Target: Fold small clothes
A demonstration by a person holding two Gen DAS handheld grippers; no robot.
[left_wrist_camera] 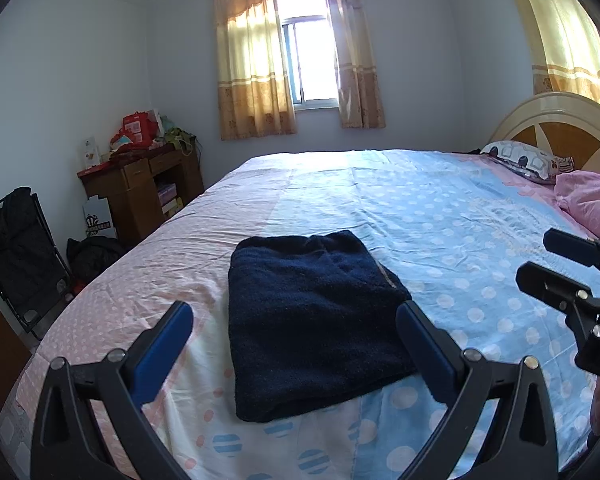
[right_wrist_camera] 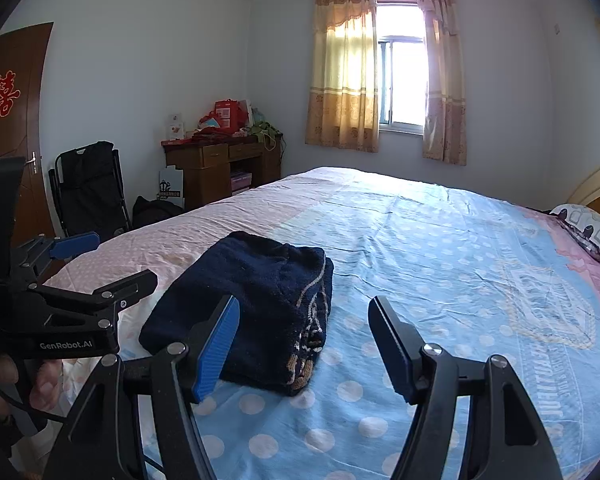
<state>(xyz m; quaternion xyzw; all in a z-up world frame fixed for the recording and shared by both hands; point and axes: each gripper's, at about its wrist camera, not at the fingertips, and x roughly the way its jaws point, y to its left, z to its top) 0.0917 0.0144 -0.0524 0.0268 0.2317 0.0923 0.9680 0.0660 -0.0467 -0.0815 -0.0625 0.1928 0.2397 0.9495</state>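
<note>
I see my left tongs (left_wrist_camera: 294,330) spread wide over the folded navy garment (left_wrist_camera: 312,320) without touching it. My right tongs (right_wrist_camera: 304,334) are spread too, gripping nothing, just beside it. The garment lies on the polka-dot bed (left_wrist_camera: 440,216). Beyond hang curtains (left_wrist_camera: 252,72).
</note>
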